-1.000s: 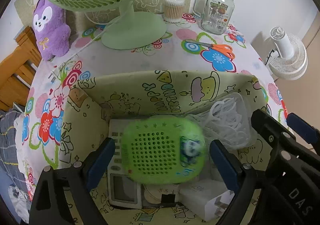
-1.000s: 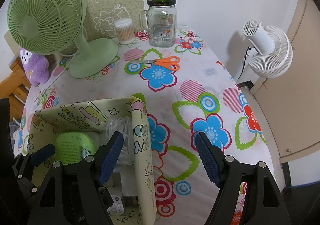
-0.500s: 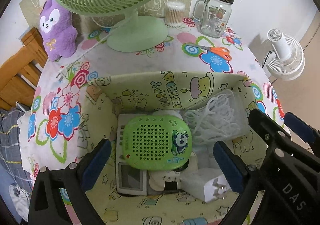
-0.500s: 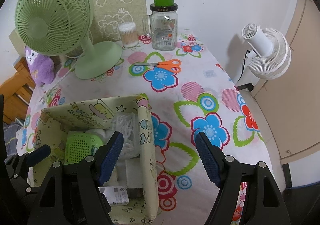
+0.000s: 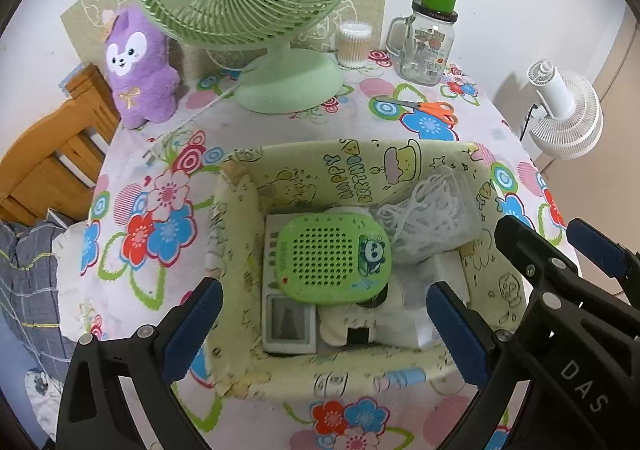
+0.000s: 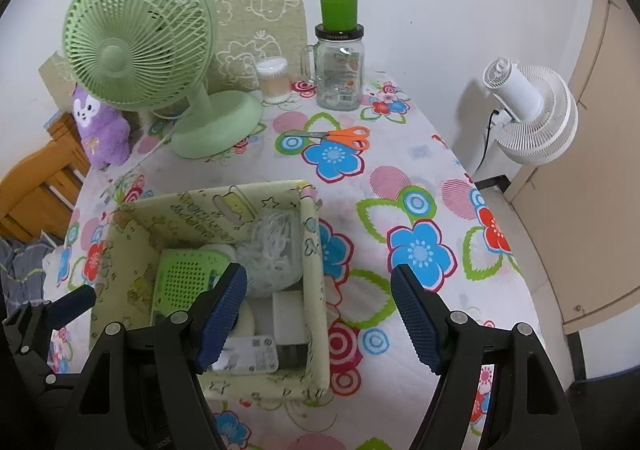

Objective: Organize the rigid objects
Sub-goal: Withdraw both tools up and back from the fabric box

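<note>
The fabric storage box, pale yellow-green with cartoon prints, sits near the front edge of the tabletop, which is covered in a flowered cloth. Inside it a green perforated speaker with a panda sticker lies on top, resting over a white device with a small screen. A clear bag of white cord fills the box's right rear corner, and a white charger block lies just beside the speaker on the right. A round white item under the speaker is mostly hidden.

The left gripper hovers above the box's near wall, its blue-padded jaws spread wide and holding nothing. The right gripper is likewise wide apart and empty, straddling the box's right wall.

Only the right wrist view shows a flat white labelled pack at the box's near end, and more of the bare cloth to the right. The left wrist view shows the speaker's face fully.

Toward the back edge stand a green plastic desk fan with a ribbed grille, a glass mug jar topped by a green cup, a cotton swab tub, and orange-handled scissors. A purple plush toy sits at the left rear corner. A white fan stands off the table to the right.
</note>
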